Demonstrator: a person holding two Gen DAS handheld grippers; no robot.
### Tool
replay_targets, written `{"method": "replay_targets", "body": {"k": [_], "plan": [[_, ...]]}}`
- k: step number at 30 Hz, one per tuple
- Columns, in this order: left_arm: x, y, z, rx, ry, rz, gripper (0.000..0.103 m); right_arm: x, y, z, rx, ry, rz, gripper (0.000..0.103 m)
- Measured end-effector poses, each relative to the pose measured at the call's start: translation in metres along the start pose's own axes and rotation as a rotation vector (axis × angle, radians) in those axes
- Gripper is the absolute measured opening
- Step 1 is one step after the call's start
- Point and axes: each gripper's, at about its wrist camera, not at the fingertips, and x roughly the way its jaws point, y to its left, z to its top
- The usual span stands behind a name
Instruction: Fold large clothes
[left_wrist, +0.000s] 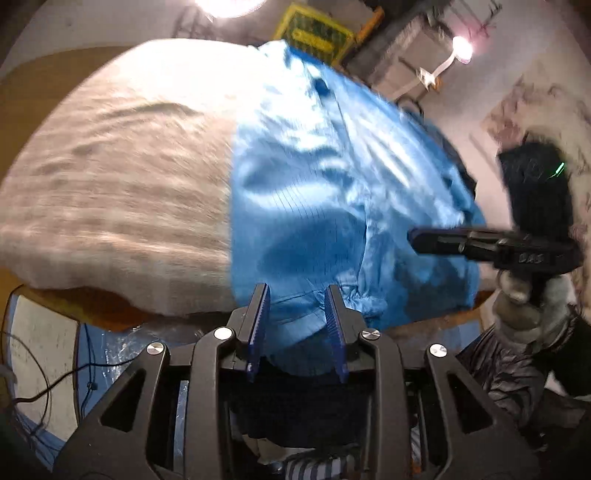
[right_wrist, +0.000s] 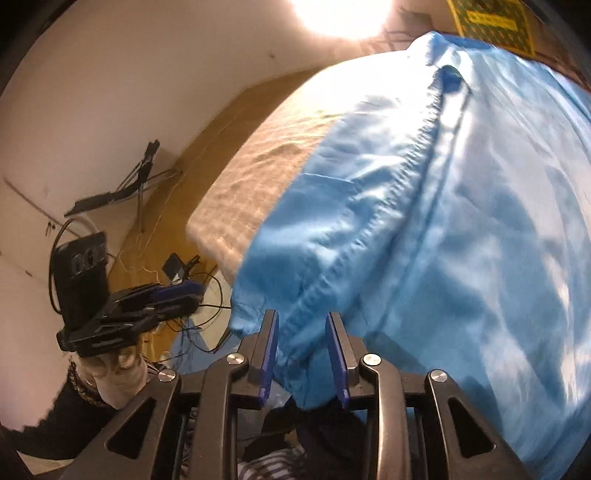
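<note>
Blue shiny cloth garment (left_wrist: 332, 192) lies on beige textured table cover (left_wrist: 110, 192), near edge hanging over. Left gripper (left_wrist: 297, 299) jaws part-open w/ hem between, pads not pressing. Right gripper (right_wrist: 301, 328) same: part-open, seam edge between, no clamp visible.
</note>
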Motion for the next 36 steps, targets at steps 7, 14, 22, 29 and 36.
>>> {"method": "replay_targets", "body": {"k": [7, 14, 22, 29, 36], "plan": [[0.042, -0.021, -0.015, 0.155, 0.099, 0.131, 0.029, 0.019, 0.004, 0.000, -0.066, 0.050, -0.129, 0.028], [-0.019, -0.043, -0.007, 0.161, -0.140, 0.103, 0.029, -0.025, -0.016, -0.010, -0.016, -0.104, -0.140, 0.045], [-0.022, -0.098, 0.018, 0.224, -0.153, 0.018, 0.029, -0.111, -0.042, -0.038, 0.048, -0.330, -0.222, 0.058], [-0.001, -0.152, 0.053, 0.280, -0.132, -0.064, 0.029, -0.170, -0.077, -0.052, 0.128, -0.354, -0.307, 0.077], [0.039, -0.209, 0.098, 0.338, -0.084, -0.159, 0.033, -0.244, -0.144, -0.076, 0.286, -0.438, -0.357, 0.078]]}}
